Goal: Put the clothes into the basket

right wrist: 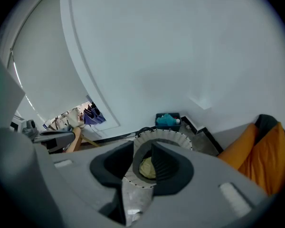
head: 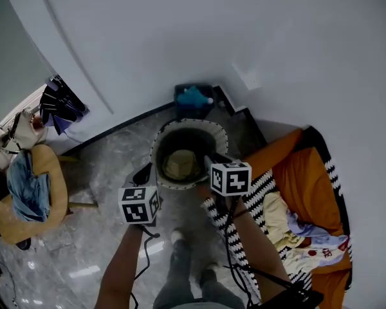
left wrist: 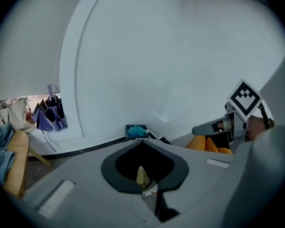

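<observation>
at the basket [head: 156, 148] rim, both tilted nose-down — left hand-held gripper [left wrist: 145, 192] clenched, right hand-held gripper [right wrist: 137, 189] released, jaws apart

Two grippers were counted: left gripper [head: 143, 174] and right gripper [head: 211, 161].

- One round basket with a white patterned rim [head: 190, 123], centre.
- One yellowish garment [head: 182, 165] in it.
- On one orange seat [head: 309, 185], right, three garments: pale yellow garment [head: 278, 214], lavender garment [head: 309, 234], white red-printed garment [head: 309, 256].
- One blue denim garment [head: 27, 188] on one round wooden chair [head: 56, 179], left.
- One dark blue crate [head: 182, 108], far.
</observation>
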`<state>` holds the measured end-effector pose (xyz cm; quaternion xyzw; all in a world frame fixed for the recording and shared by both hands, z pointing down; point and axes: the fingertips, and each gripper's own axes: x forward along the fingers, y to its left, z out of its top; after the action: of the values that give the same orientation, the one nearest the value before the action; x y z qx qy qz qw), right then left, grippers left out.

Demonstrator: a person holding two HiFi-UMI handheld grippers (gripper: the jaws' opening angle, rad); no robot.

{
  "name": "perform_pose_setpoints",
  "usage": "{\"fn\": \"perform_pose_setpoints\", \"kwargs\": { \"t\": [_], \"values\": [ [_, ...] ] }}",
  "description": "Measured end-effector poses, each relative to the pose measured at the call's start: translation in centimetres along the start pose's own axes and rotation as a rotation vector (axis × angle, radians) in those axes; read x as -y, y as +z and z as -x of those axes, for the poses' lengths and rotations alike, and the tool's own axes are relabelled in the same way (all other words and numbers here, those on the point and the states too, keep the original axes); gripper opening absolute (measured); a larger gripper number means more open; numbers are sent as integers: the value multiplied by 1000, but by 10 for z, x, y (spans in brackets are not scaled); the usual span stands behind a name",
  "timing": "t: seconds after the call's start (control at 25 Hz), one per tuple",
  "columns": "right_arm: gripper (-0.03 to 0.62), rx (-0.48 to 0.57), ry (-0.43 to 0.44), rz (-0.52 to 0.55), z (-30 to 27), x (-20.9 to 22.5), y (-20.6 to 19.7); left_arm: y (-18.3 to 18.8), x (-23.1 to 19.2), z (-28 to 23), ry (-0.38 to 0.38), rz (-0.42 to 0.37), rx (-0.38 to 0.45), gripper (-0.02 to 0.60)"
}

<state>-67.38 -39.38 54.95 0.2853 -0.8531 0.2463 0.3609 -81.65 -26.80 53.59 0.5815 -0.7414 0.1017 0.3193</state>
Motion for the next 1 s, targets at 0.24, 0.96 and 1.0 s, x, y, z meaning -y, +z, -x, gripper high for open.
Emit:
{"fn": "perform_pose_setpoints", "kwargs": {
  "t": [0.24, 0.96, 1.0],
  "values": [
    [124, 102, -86, -2, 62, 48, -6, 7, 59, -9, -85, -28, -7, -2],
    [124, 171, -466, -239, 260, 187, -113, -1, 269, 2, -450, -216, -54, -2],
    [124, 179, -488, -259, 271, 194, -119, -2, 280, 2, -468, -224, -61, -2]
  ]
}}
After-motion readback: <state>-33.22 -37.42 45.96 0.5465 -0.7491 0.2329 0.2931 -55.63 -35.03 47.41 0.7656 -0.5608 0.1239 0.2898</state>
